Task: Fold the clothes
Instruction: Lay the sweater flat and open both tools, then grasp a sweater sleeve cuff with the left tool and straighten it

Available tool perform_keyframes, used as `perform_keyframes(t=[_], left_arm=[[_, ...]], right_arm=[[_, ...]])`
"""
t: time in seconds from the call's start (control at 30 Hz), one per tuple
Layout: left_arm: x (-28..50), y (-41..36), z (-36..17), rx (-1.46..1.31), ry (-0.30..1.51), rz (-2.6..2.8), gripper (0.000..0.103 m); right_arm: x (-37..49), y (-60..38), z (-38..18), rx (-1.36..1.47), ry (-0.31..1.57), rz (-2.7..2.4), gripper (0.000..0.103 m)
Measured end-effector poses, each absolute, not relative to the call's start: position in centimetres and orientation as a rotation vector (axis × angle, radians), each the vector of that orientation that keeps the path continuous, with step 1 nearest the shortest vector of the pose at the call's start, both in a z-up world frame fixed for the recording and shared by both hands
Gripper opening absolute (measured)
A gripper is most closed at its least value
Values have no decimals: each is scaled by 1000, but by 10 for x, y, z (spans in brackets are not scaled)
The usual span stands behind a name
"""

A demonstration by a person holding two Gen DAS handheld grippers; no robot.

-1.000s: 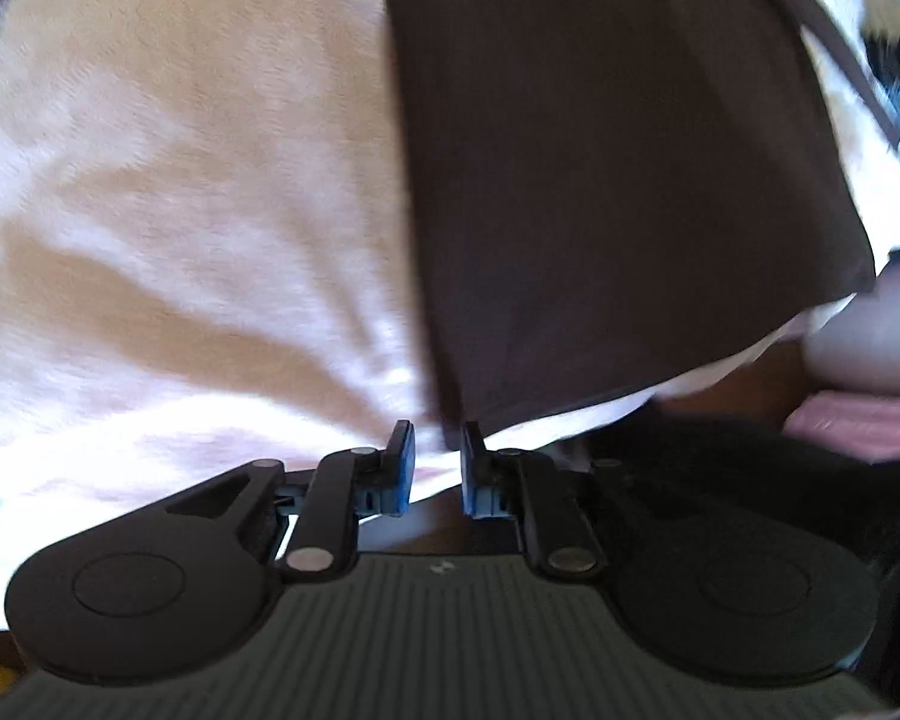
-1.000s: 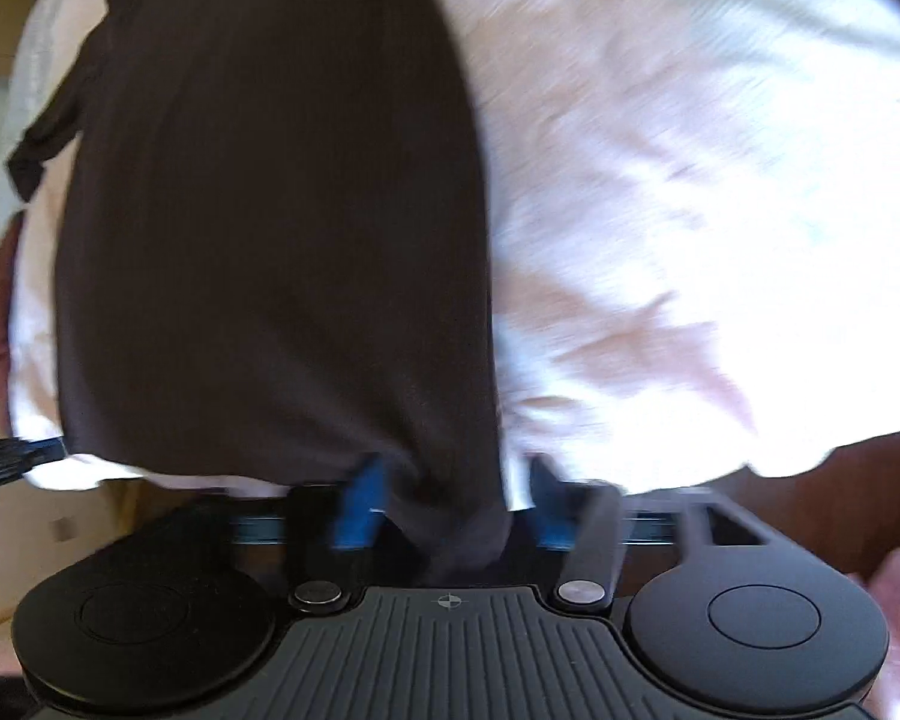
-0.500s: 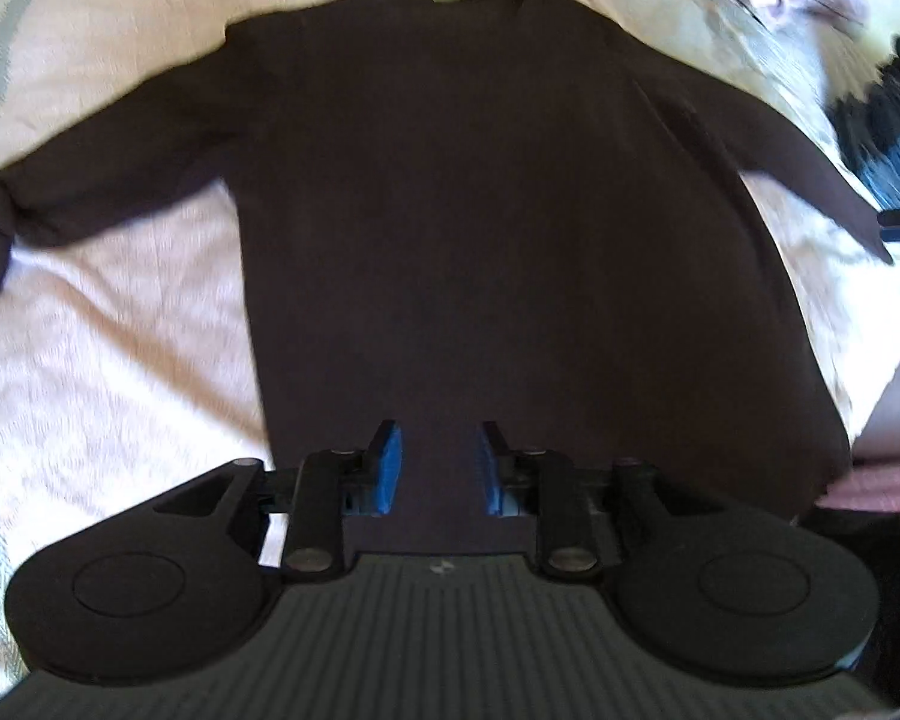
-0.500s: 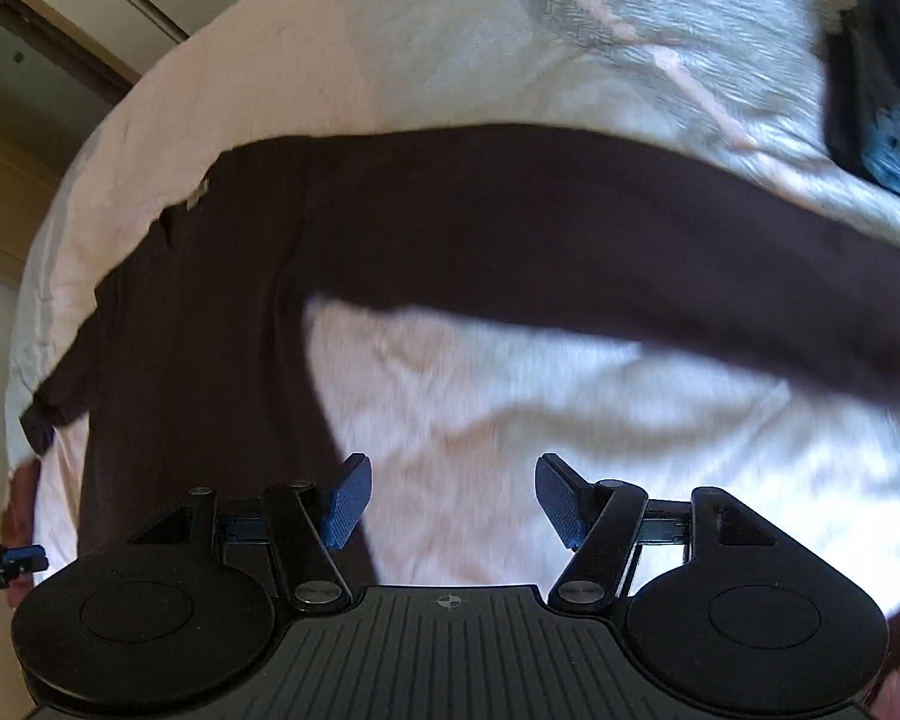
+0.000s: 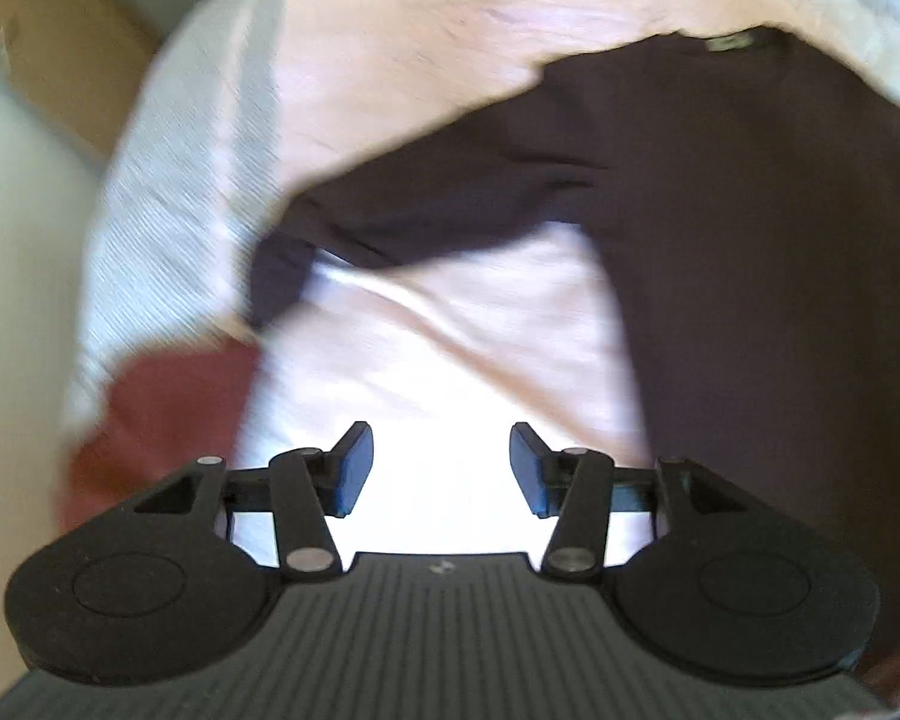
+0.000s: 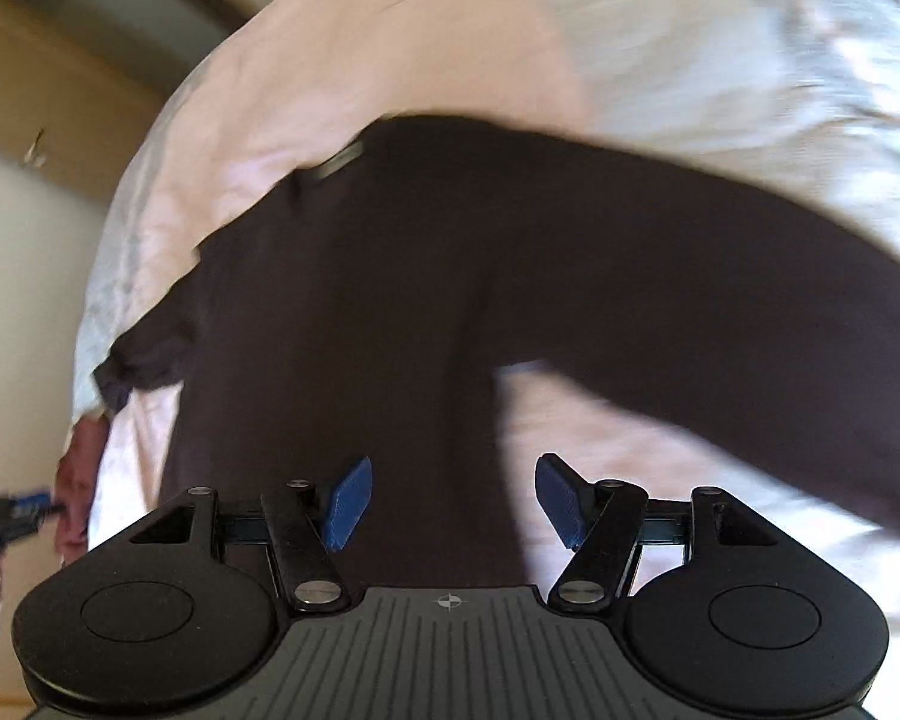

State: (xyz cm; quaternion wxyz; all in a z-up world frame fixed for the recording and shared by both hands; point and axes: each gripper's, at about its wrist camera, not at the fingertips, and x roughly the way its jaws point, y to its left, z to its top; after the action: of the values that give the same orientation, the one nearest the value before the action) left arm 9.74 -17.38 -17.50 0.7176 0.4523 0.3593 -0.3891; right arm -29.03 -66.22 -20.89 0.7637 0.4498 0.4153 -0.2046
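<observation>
A dark brown long-sleeved sweater (image 6: 426, 300) lies spread flat, front side down or up I cannot tell, on a pale pink bedspread (image 6: 390, 42). Its neckline, with a small greenish label (image 5: 727, 43), points away from both cameras, and its 2 sleeves stretch out to either side.

In the left wrist view, the left gripper (image 5: 441, 468) hangs above bare pink bedspread just beside the sweater's body, which fills the right of that frame. Its jaws are opening, and nothing is between the blue pads (image 5: 354, 468); only bright bedding shows in the gap. One sleeve (image 5: 426, 210) runs from the shoulder toward the left of the frame and ends at a cuff near the bed's edge, where a reddish-brown patch of floor or rug (image 5: 168, 408) shows below the bedding.

In the right wrist view, the right gripper (image 6: 450, 501) hovers over the lower part of the sweater's body. Its fingers stand well apart and hold nothing; the dark cloth lies beneath them, not pinched. The other sleeve (image 6: 720, 276) extends across to the right of that frame. At the far left edge, blurred, a person's hand (image 6: 75, 480) and part of the other gripper show beside the bed. Both views are smeared by motion.
</observation>
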Motion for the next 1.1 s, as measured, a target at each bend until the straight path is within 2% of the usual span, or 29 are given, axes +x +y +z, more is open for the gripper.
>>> perform_keyframes(t=[0.17,0.33,0.4,0.47,0.53,0.7,0.8,0.9,1.03,1.1], left_arm=[[197,-183,-222,1126,626,-963,52],[301,-207,-281,1118,620,-1054,50],[326,-214,-298,1118,631,-1123,38],[342,-215,-305,1120,676,-1226,5],[347,-206,-300,1148,617,-1276,5],[336,-150,-241,1293,167,-1150,4],[315,-113,-232,1440,-38,-1090,7],[307,-87,-267,1634,-39,-1028,11],[314,-65,-293,1620,222,-1036,12],[318,-64,-289,1539,308,-1037,13]], right_arm=[[-215,-584,-213,927,934,-430,64],[-143,-504,-218,971,945,-571,64],[-111,-473,-225,1028,962,-572,64],[-77,-447,-228,1025,994,-524,64],[-41,-424,-225,964,1027,-485,64],[7,-402,-208,911,1014,-457,64],[23,-395,-205,911,1008,-459,64],[29,-391,-212,955,1003,-474,64],[34,-383,-216,1006,990,-476,64],[32,-378,-212,986,1000,-468,64]])
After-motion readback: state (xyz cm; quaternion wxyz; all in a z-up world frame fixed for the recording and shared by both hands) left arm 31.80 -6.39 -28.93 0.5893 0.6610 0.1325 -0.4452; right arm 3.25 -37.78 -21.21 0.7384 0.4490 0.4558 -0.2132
